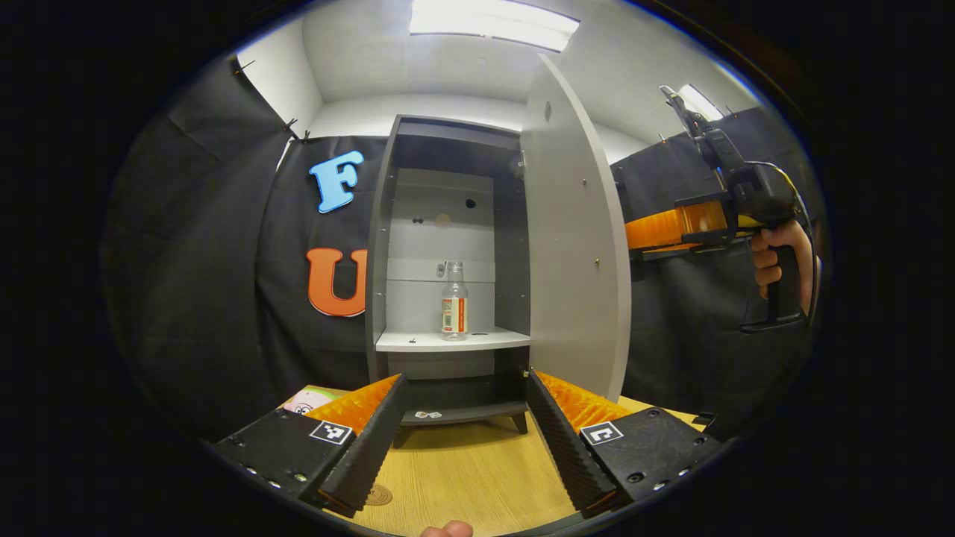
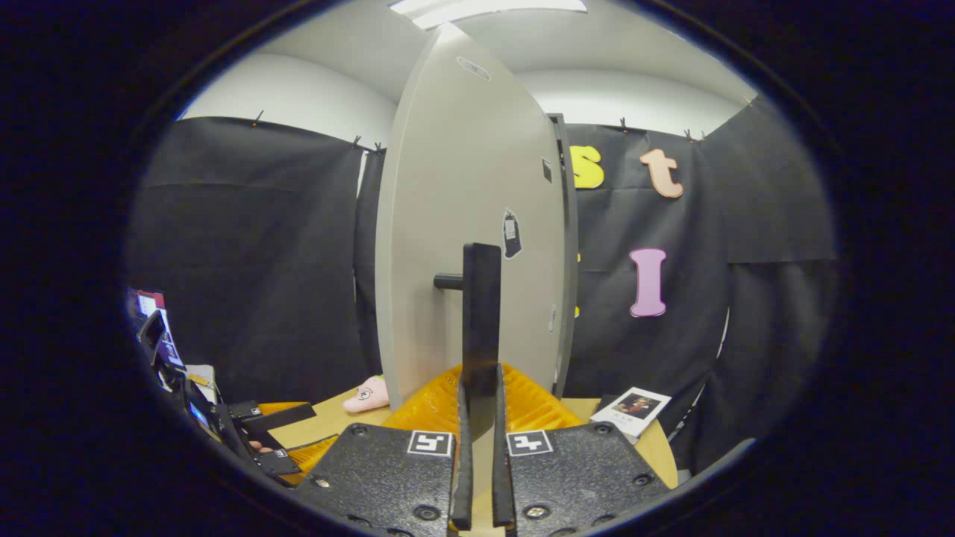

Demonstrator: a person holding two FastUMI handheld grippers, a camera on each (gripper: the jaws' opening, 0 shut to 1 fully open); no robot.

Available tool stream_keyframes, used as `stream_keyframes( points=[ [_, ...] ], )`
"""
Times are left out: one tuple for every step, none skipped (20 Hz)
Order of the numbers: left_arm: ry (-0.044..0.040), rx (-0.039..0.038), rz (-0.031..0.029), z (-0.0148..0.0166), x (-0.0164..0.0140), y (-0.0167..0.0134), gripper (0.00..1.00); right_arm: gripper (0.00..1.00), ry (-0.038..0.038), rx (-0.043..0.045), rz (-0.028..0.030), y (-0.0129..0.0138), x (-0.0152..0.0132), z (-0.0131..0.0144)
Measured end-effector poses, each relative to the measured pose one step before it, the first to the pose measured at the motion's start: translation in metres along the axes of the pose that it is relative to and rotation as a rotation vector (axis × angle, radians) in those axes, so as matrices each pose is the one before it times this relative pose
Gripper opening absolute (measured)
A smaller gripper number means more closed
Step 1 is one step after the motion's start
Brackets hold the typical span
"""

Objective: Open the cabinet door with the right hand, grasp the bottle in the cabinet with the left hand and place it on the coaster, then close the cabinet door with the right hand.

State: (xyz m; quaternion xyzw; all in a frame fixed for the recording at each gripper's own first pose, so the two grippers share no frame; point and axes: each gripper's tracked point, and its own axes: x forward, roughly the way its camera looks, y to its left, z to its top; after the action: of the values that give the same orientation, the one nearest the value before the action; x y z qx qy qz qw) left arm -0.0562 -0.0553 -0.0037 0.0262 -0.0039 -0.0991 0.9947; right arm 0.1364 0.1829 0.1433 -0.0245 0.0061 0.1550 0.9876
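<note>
Item 1: our wooden table (image 1: 477,470), with the cabinet (image 1: 448,261) standing on it as our landmark. Before the cabinet we log 1 round coaster (image 1: 378,494) flat on the wood. Left of the cabinet's base lies 1 pink soft toy (image 1: 307,401). Item 2: the cabinet's middle shelf (image 1: 418,341), bearing 1 clear bottle (image 1: 453,302), upright. The shelf below it (image 1: 462,412) carries 2 small tags (image 1: 427,414).

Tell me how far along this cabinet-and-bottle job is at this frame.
Done: the cabinet door stands open, with the right gripper shut on its handle. In hand: the left gripper is open and aimed at the bottle, which is upright on the shelf. Left: grasp it, set it on the coaster, close the door.
</note>
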Motion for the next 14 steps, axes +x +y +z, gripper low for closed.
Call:
stream_keyframes(
  points=[
    [-0.00043, 0.00239, -0.00389, 0.00015, 0.00029, -0.00049, 0.95, 0.13, -0.00579, 0.00139, -0.01882, -0.00468, -0.00096, 0.00072],
    [0.00020, 0.00284, -0.00436, -0.00006, 0.00034, -0.00213, 0.95, 0.11, -0.00514, 0.00267, -0.01871, -0.00554, -0.00044, -0.00004],
    [0.00252, 0.00122, -0.00351, -0.00102, 0.00064, -0.00309, 0.95, 0.10, -0.00426, 0.00289, -0.01879, -0.00516, -0.00087, 0.00030],
    [0.00186, 0.00010, -0.00392, -0.00071, -0.00021, -0.00201, 0.95, 0.08, -0.00318, 0.00394, -0.01982, -0.00477, 0.00073, 0.00028],
    [0.00218, 0.00021, -0.00388, -0.00080, 0.00106, -0.00287, 0.95, 0.07, -0.00076, 0.00015, -0.01441, -0.00416, 0.00061, 0.00011],
    [0.00297, 0.00061, -0.00310, -0.00023, 0.00058, -0.00243, 0.95, 0.06, -0.00032, 0.00149, -0.01209, -0.00288, -0.00117, -0.00118],
    [0.00175, 0.00117, -0.00163, -0.00018, 0.00077, -0.00217, 0.95, 0.05, -0.00209, 0.00227, -0.01175, -0.00227, 0.00044, 0.00030],
    [-0.00056, 0.00106, 0.00243, 0.00017, 0.00027, -0.00077, 0.95, 0.03, -0.00447, 0.00488, -0.01475, -0.00471, -0.00083, 0.00085],
    [0.00022, 0.00042, 0.00238, -0.00037, 0.00056, -0.00054, 0.95, 0.03, -0.00346, 0.00067, -0.01653, -0.00530, -0.00070, 0.00071],
    [-0.00055, 0.00003, 0.00060, 0.00002, -0.00004, -0.00017, 0.95, 0.03, 0.00047, -0.00755, -0.01475, -0.00678, 0.00033, 0.00049],
    [-0.00222, 0.00071, 0.00109, -0.00003, 0.00015, -0.00050, 0.95, 0.05, 0.00166, -0.01103, -0.01373, -0.00605, 0.00053, 0.00047],
    [0.00005, 0.00118, 0.00246, -0.00029, 0.00042, 0.00075, 0.95, 0.04, 0.00256, -0.01279, -0.01457, -0.00625, 0.00101, -0.00130],
    [0.00158, 0.00167, 0.00553, -0.00108, 0.00034, 0.00123, 0.95, 0.04, 0.00090, -0.00806, -0.01492, -0.00856, -0.00053, -0.00063],
    [0.00255, 0.00114, 0.00842, -0.00088, 0.00026, 0.00263, 0.95, 0.04, -0.00119, -0.00015, -0.01371, -0.01016, 0.00011, 0.00028]
  ],
)
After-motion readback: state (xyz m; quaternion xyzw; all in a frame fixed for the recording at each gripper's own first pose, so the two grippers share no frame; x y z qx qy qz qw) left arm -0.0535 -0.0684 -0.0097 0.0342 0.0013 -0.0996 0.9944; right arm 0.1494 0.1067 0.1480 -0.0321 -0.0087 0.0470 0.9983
